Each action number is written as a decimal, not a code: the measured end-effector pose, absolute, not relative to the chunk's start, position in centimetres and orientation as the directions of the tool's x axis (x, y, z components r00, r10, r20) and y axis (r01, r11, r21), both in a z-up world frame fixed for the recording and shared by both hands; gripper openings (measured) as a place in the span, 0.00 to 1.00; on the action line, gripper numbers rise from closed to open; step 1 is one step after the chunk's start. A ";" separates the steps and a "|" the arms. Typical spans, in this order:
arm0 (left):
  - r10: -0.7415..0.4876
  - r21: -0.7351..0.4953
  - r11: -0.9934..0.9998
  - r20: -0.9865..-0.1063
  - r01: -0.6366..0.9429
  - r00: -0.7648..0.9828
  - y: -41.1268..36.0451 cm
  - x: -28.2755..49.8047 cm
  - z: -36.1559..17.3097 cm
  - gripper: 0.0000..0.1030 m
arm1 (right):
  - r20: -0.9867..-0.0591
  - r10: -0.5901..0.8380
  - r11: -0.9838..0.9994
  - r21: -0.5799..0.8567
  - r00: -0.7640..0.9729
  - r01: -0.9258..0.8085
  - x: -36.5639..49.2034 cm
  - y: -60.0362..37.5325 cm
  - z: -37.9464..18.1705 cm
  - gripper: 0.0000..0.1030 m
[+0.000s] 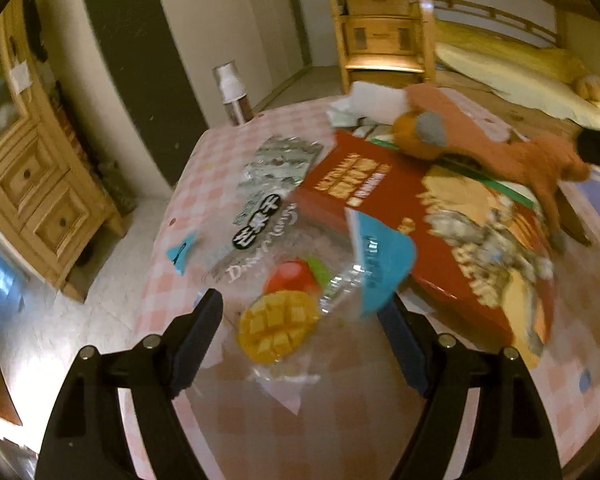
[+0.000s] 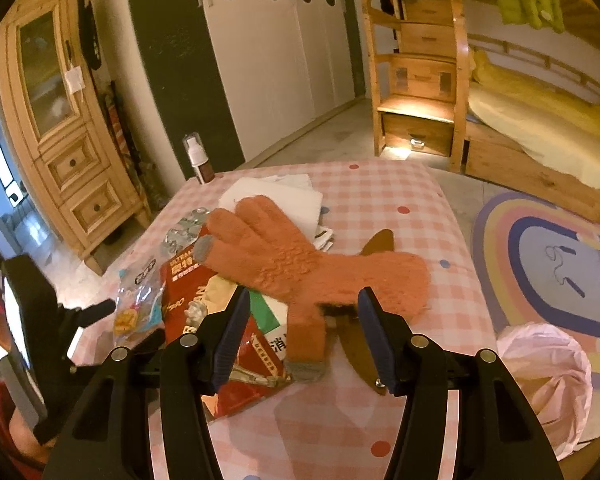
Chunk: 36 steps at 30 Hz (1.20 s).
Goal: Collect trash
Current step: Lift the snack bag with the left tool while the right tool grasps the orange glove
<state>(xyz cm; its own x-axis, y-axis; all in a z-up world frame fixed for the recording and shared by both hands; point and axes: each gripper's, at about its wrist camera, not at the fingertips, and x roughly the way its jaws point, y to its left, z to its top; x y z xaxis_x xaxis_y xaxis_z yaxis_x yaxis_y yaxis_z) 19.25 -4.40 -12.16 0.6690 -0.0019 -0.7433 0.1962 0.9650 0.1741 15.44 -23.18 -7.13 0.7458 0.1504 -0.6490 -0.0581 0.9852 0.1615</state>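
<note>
Glove [image 2: 300, 264] hides much of the red packet [image 2: 236, 364] beneath.

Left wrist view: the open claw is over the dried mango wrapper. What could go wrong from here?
1. The mango wrapper is thin, crinkly film lying flat on the tablecloth; the left claw could pinch cloth along with it, or slide off.
2. Its corner overlaps the red box, so a pull might drag the box.
3. The orange glove rests on that box; it is probably not trash and could get shifted.
</note>
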 end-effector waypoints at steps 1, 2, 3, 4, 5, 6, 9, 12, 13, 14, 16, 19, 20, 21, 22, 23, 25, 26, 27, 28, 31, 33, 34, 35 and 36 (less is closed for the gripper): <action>-0.002 0.156 0.971 -0.748 0.179 0.663 -4.0 19.7 -12.2 0.70 | -0.649 0.150 0.985 0.160 0.746 -0.059 15.4 -23.1 -7.1 0.55; 0.001 0.150 0.974 -0.749 0.168 0.663 -4.0 19.7 -12.2 0.66 | -0.648 0.150 0.985 0.158 0.747 -0.061 15.3 -23.1 -7.1 0.55; 0.009 0.154 0.975 -0.746 0.159 0.666 -3.8 19.8 -12.1 0.59 | -0.648 0.150 0.986 0.157 0.747 -0.061 15.3 -23.1 -7.1 0.55; 0.018 0.168 0.973 -0.739 0.157 0.674 -3.9 19.8 -12.1 0.48 | -0.647 0.148 0.986 0.156 0.748 -0.061 15.2 -23.2 -7.2 0.55; 0.024 0.180 0.971 -0.733 0.160 0.680 -4.0 19.7 -12.0 0.38 | -0.646 0.145 0.986 0.153 0.749 -0.060 15.1 -23.3 -7.1 0.55; 0.026 0.188 0.968 -0.729 0.164 0.684 -4.1 19.5 -11.9 0.29 | -0.645 0.143 0.987 0.151 0.751 -0.058 15.1 -23.3 -7.1 0.55; 0.025 0.199 0.968 -0.681 0.153 0.732 -3.8 18.2 -10.5 0.10 | -0.640 0.133 0.988 0.145 0.757 -0.051 14.7 -23.7 -7.0 0.55; -0.050 0.131 0.980 -0.570 0.151 0.820 -2.1 15.9 -7.3 0.02 | -0.631 0.123 0.989 0.140 0.766 -0.044 14.5 -24.4 -6.8 0.55; -0.091 0.093 0.981 -0.544 0.168 0.834 -1.7 15.4 -6.6 0.01 | -0.630 0.120 0.990 0.138 0.767 -0.041 14.4 -24.5 -6.8 0.55; -0.148 0.043 0.980 -0.508 0.197 0.848 -1.2 14.7 -5.7 0.01 | -0.630 0.116 0.990 0.136 0.768 -0.038 14.4 -24.6 -6.8 0.55; -0.243 -0.031 0.966 -0.435 0.256 0.867 -0.5 13.6 -4.3 0.01 | -0.632 0.106 0.990 0.136 0.767 -0.025 14.3 -25.1 -6.9 0.55; -0.385 -0.124 0.923 -0.357 0.365 0.851 -0.5 12.5 -3.1 0.01 | -0.635 0.093 0.991 0.135 0.767 -0.007 14.3 -25.6 -7.0 0.55; -0.416 -0.138 0.909 -0.348 0.393 0.840 -0.8 12.4 -3.0 0.01 | -0.638 0.090 0.991 0.136 0.765 -0.003 14.4 -25.7 -7.1 0.56; -0.445 -0.151 0.895 -0.347 0.419 0.825 -1.1 12.4 -3.1 0.01 | -0.643 0.086 0.991 0.136 0.761 0.004 14.5 -25.9 -7.2 0.58; -0.468 -0.168 0.883 -0.354 0.438 0.810 -1.6 12.5 -3.2 0.01 | -0.648 0.081 0.991 0.136 0.757 0.011 14.6 -25.9 -7.3 0.60; -0.480 -0.176 0.877 -0.368 0.448 0.796 -2.2 12.7 -3.5 0.01 | -0.654 0.074 0.991 0.134 0.753 0.019 14.9 -26.1 -7.5 0.60; -0.486 -0.175 0.872 -0.416 0.457 0.768 -3.6 13.5 -4.3 0.01 | -0.667 0.059 0.991 0.128 0.743 0.037 15.3 -26.3 -7.8 0.60; -0.489 -0.183 0.870 -0.438 0.458 0.754 -3.9 14.1 -4.6 0.01 | -0.676 0.048 0.991 0.123 0.735 0.049 15.8 -26.5 -8.1 0.60; -0.495 -0.196 0.867 -0.453 0.459 0.741 -4.2 14.5 -5.1 0.01 | -0.682 0.045 0.991 0.123 0.730 0.054 16.1 -26.6 -8.3 0.60; -0.496 -0.214 0.867 -0.473 0.451 0.728 -4.3 14.9 -5.5 0.01 | -0.689 0.042 0.990 0.125 0.724 0.061 16.4 -26.8 -8.4 0.60; -0.479 -0.256 0.876 -0.551 0.408 0.683 -3.8 16.1 -7.2 0.02 | -0.703 0.047 0.988 0.139 0.709 0.072 17.3 -27.1 -9.0 0.60; -0.454 -0.257 0.889 -0.602 0.379 0.657 -3.2 16.7 -8.3 0.02 | -0.708 0.061 0.984 0.160 0.704 0.075 17.7 -27.3 -9.2 0.62; -0.439 -0.248 0.896 -0.623 0.369 0.647 -2.9 16.9 -8.7 0.02 | -0.711 0.072 0.982 0.173 0.700 0.075 17.9 -27.4 -9.3 0.65; -0.426 -0.235 0.901 -0.640 0.365 0.639 -2.7 17.0 -9.0 0.02 | -0.714 0.080 0.980 0.185 0.695 0.077 18.1 -27.5 -9.4 0.66; -0.419 -0.228 0.904 -0.646 0.363 0.638 -2.5 17.0 -9.2 0.02 | -0.719 0.094 0.976 0.202 0.689 0.077 18.4 -27.6 -9.5 0.66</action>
